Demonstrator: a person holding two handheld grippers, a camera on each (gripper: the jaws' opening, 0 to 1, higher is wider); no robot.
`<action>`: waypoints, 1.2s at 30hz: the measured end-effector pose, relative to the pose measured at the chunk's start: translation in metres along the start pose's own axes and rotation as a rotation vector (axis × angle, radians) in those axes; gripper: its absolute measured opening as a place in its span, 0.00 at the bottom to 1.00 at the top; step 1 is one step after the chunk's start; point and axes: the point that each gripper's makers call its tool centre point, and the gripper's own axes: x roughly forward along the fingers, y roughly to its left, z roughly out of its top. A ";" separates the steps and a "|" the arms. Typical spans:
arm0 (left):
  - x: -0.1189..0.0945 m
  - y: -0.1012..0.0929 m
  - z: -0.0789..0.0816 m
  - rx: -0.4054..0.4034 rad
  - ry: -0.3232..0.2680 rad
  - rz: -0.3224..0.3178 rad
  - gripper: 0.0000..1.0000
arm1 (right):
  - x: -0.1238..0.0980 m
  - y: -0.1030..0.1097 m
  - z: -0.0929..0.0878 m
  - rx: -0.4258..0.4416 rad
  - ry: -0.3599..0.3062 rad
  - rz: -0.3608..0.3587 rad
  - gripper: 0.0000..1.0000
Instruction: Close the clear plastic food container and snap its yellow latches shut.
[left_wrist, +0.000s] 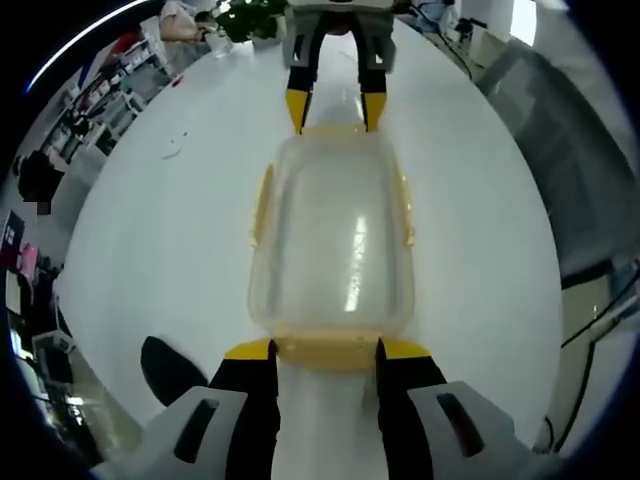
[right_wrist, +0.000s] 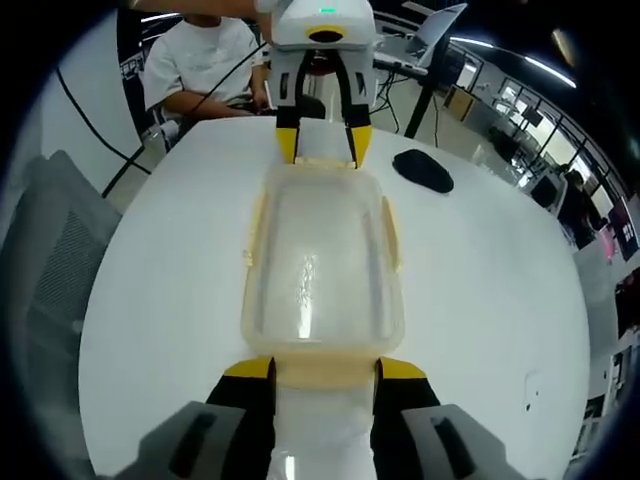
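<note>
The container (left_wrist: 332, 240) lies lid-on on the white table (left_wrist: 180, 230) (side latches look undone). Left gripper (left_wrist: 325, 350) and right gripper (right_wrist: 325, 368), jaws spread, straddle its end latches; contact unclear

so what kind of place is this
Probably an open-plan office or lab: a round white table, a grey mesh office chair, a seated person in a white shirt, and shelving behind.

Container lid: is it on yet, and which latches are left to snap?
Done: the lid sits on the clear container. In hand: the left gripper and right gripper each straddle a yellow end latch at opposite ends; I can't tell whether either is snapped. Left: the side latches look flared out, unlatched.
</note>
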 end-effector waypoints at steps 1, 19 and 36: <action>-0.002 0.000 0.002 -0.001 -0.002 0.004 0.35 | -0.002 0.000 0.000 -0.004 0.000 0.000 0.35; -0.019 -0.016 0.046 -0.066 0.008 0.057 0.34 | -0.047 0.005 -0.017 -0.077 -0.004 0.031 0.35; -0.016 -0.021 0.090 -0.115 0.011 0.085 0.34 | -0.082 0.000 -0.047 -0.119 -0.004 0.048 0.34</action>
